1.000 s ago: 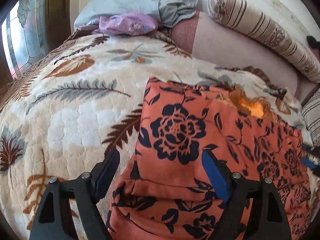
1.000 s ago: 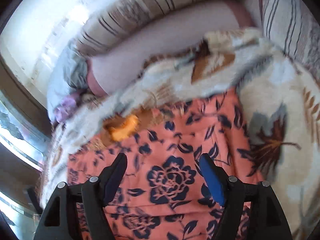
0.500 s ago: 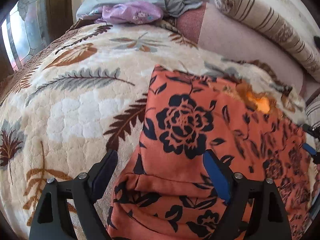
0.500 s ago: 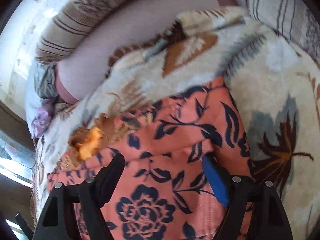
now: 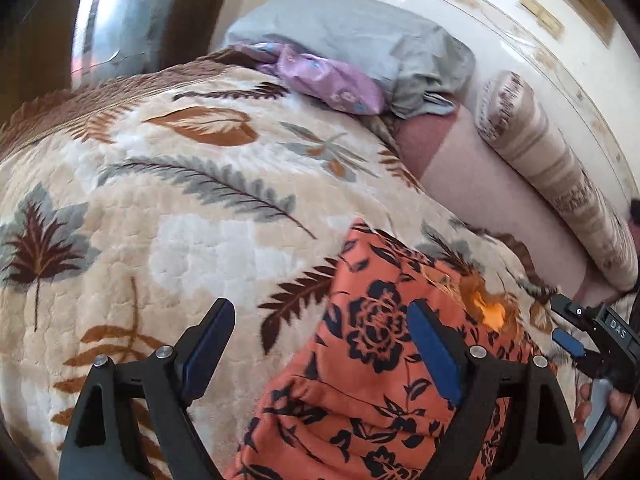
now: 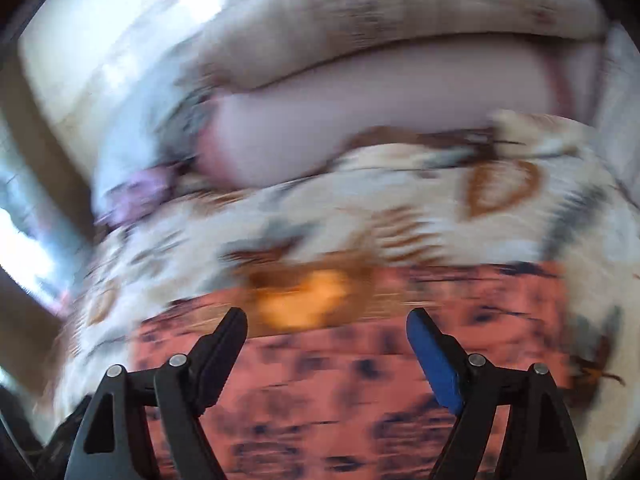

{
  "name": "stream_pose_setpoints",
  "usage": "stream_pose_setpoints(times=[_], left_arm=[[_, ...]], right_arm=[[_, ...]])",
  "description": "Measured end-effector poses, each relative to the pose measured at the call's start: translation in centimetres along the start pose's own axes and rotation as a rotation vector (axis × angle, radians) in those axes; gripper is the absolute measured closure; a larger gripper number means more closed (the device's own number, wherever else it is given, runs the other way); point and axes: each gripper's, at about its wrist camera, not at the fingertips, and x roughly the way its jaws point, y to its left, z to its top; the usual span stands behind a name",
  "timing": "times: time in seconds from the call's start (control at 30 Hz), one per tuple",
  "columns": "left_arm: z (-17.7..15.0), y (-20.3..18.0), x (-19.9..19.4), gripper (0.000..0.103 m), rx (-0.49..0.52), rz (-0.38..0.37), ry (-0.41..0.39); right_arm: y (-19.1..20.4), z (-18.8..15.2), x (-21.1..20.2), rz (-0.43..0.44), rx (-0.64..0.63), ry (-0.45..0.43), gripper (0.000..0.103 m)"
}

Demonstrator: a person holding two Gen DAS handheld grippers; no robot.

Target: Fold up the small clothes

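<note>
Lying under the gaping left claw (image 5: 320, 344): orange floral garment (image 5: 372, 364).

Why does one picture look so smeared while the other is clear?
Right wrist view: motion blur smears the orange garment and blanket; only the right claw is sharp. Left wrist view: mostly crisp, fisheye-curved, daylight glare on the window.

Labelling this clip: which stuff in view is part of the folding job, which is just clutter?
Job:
orange floral garment
left gripper, open
right gripper, open

Clutter:
leaf-print blanket
purple cloth
grey pillow
striped bolster
</note>
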Motion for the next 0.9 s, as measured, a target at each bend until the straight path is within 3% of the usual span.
stream_pose_setpoints(times=[0.07, 0.13, 0.27, 0.33, 0.4, 0.47, 0.57, 0.67, 0.73, 0.9], left_arm=[[0.3, 2.4, -0.2, 0.015, -0.127, 0.042, 0.002], [0.9, 4.7, -0.1, 0.015, -0.241, 0.07, 0.004], [1.4, 6.5, -0.4, 0.015, -0.307, 0.109, -0.014], [1.5, 6.5, 0.0, 0.015, -0.307, 0.094, 0.011], [1.5, 6.5, 0.1, 0.015, -0.304, 0.073, 0.043], [1.5, 6.8, 0.0, 0.015, -0.325, 0.06, 0.058], [1.9, 7.4, -0.6, 0.015, -0.365, 0.059, 0.032], [2.0, 7.3, -0.8, 0.015, -0.357, 0.063, 0.019], [1.9, 7.4, -0.7, 0.015, -0.345, 0.065, 0.029], [2.0, 8.2, -1.0, 0.015, -0.389, 0.081, 0.005]], right_arm=[[4.9, -0.3, 3.0, 0.169, -0.034, 0.097, 0.018], [8.2, -1.4, 5.5, 0.276, -0.025, 0.171, 0.018], [12.8, -3.2, 11.0, 0.408, 0.036, 0.274, 0.018], [13.3, -3.8, 14.2, 0.409, 0.064, 0.314, 0.018], [12.5, -4.1, 16.2, 0.32, 0.102, 0.319, 0.019], [12.5, -3.7, 15.4, 0.338, 0.141, 0.281, 0.017], [14.0, -2.9, 13.7, 0.387, 0.103, 0.243, 0.018], [14.0, -3.4, 16.1, 0.379, 0.109, 0.309, 0.018], [13.1, -3.8, 17.1, 0.388, 0.157, 0.282, 0.018], [14.2, -3.4, 13.9, 0.466, 0.141, 0.218, 0.018]])
